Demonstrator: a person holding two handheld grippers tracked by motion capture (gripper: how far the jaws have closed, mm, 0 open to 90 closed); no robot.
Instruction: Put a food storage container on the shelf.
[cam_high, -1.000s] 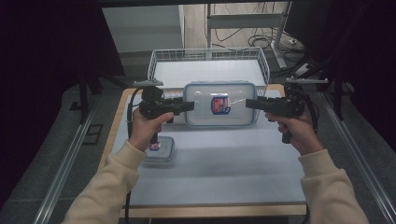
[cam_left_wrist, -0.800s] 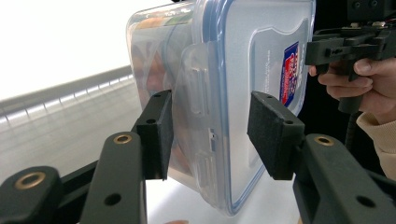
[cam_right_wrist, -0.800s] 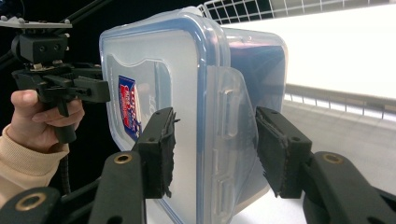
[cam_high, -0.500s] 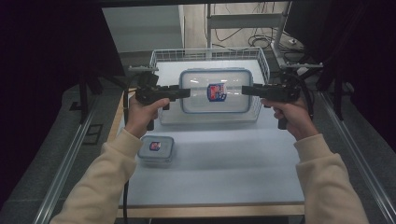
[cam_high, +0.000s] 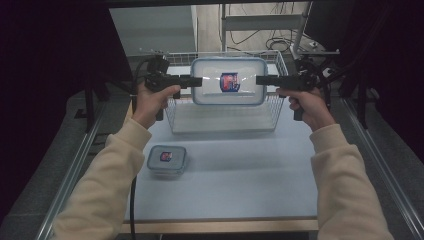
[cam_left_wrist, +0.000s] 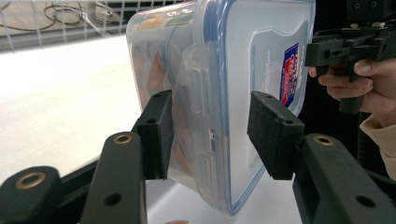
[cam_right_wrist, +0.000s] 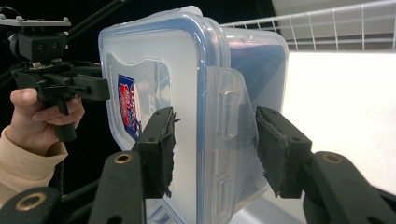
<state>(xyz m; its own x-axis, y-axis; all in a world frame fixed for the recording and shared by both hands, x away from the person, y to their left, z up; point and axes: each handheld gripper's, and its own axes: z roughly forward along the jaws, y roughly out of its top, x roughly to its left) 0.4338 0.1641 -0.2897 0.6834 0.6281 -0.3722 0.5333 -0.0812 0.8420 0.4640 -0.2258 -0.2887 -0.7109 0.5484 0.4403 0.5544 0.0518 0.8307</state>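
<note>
A large clear container (cam_high: 228, 82) with a blue-rimmed lid and a red-and-blue label hangs in the air over the wire basket (cam_high: 278, 64). My left gripper (cam_high: 197, 80) is shut on its left latch side and my right gripper (cam_high: 260, 80) is shut on its right latch side. In the left gripper view the black pads (cam_left_wrist: 156, 133) clamp the container (cam_left_wrist: 224, 70) at its side flap, with the lid facing right. In the right gripper view the pads (cam_right_wrist: 159, 149) squeeze the same container (cam_right_wrist: 159, 79) at the opposite flap; the left gripper (cam_right_wrist: 70, 86) shows beyond it.
A small clear container (cam_high: 167, 159) with a blue-rimmed lid sits on the pale table (cam_high: 240, 170) at front left, under my left forearm. The basket stands at the table's far end. Dark stands and cables flank both sides.
Both grippers have lifted the large container off the table and carried it away from the person, from mid-table to above the wire basket. The small container has stayed put.
</note>
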